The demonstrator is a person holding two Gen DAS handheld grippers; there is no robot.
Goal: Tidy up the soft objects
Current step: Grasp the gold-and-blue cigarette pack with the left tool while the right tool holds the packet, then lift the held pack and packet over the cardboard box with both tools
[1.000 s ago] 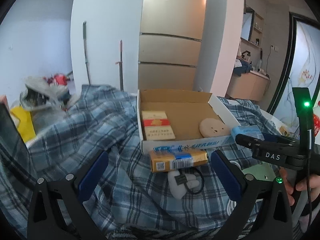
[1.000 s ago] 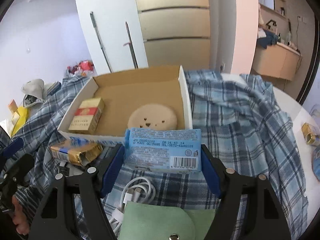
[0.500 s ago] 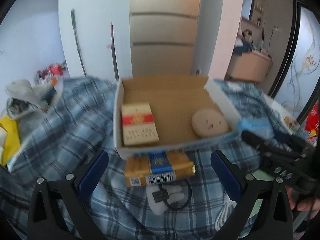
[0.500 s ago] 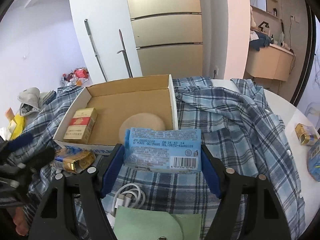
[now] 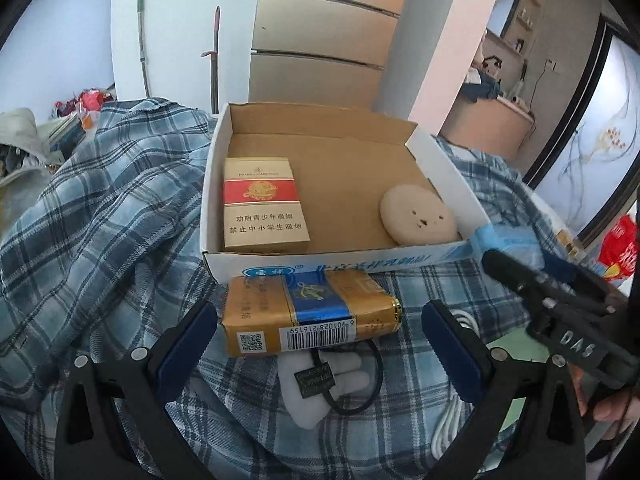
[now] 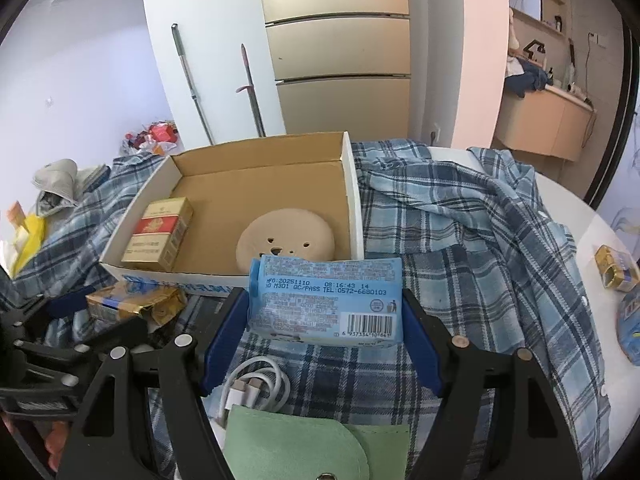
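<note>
An open cardboard box lies on a plaid shirt. It holds a red-and-gold cigarette box and a round beige puff. A gold-and-blue soft pack lies against the box's near wall. My left gripper is open just above it; the pack sits between the blue pads, which do not touch it. My right gripper is shut on a light-blue tissue pack, held at the box's near right corner.
A white plush with a black cord lies under the left gripper. A white cable and a green pouch lie under the right one. The plaid shirt covers the white table; a small gold pack sits at its right edge.
My left gripper has come forward and lower, so the gold-and-blue pack now sits between its fingers. The right gripper has stayed put, still holding the tissue pack.
</note>
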